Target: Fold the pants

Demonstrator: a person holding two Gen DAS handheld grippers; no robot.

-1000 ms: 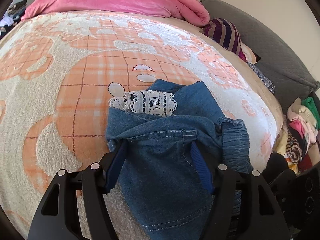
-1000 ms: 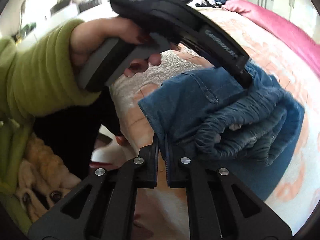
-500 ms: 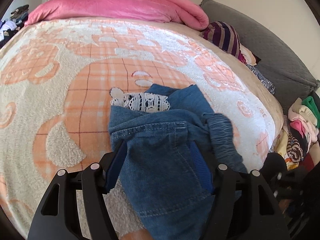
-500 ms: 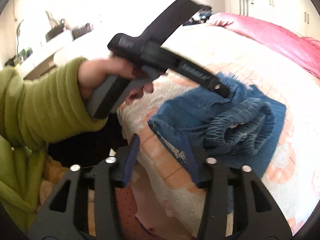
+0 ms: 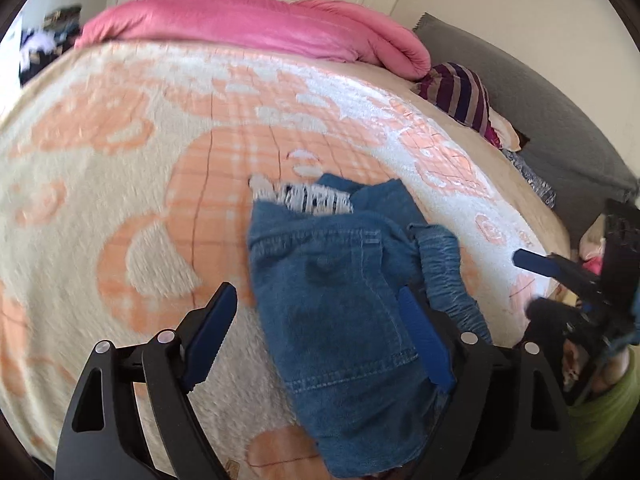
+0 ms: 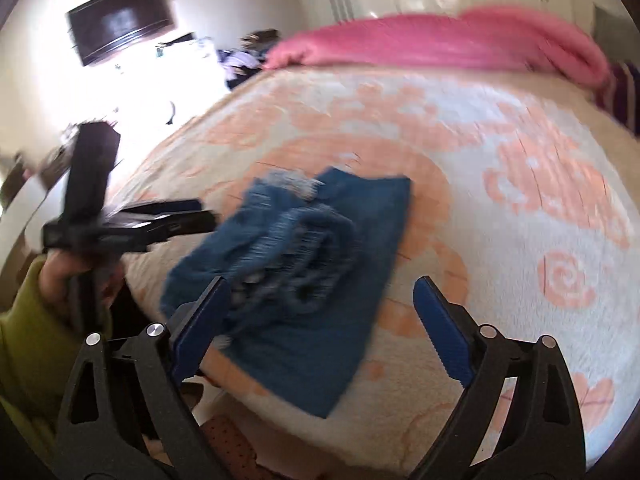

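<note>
Blue denim pants [image 5: 344, 304] with white lace trim lie folded in a bundle near the bed's front edge; they also show in the right wrist view [image 6: 308, 264]. My left gripper [image 5: 320, 336] is open and empty, lifted above the near part of the pants. My right gripper [image 6: 320, 332] is open and empty, held above the pants' near edge. The left gripper also shows at the left of the right wrist view [image 6: 160, 220]. The right gripper shows at the right edge of the left wrist view [image 5: 560, 276].
The bed is covered by an orange and cream blanket [image 5: 160, 160]. A pink duvet [image 5: 256, 24] lies along its far end. Striped clothes [image 5: 460, 92] and a grey headboard [image 5: 560, 120] are on the right.
My right gripper has opened and let go of the pants, then swung up and back. My left gripper has opened wider and drawn back from the pants. Both views are blurred by motion.
</note>
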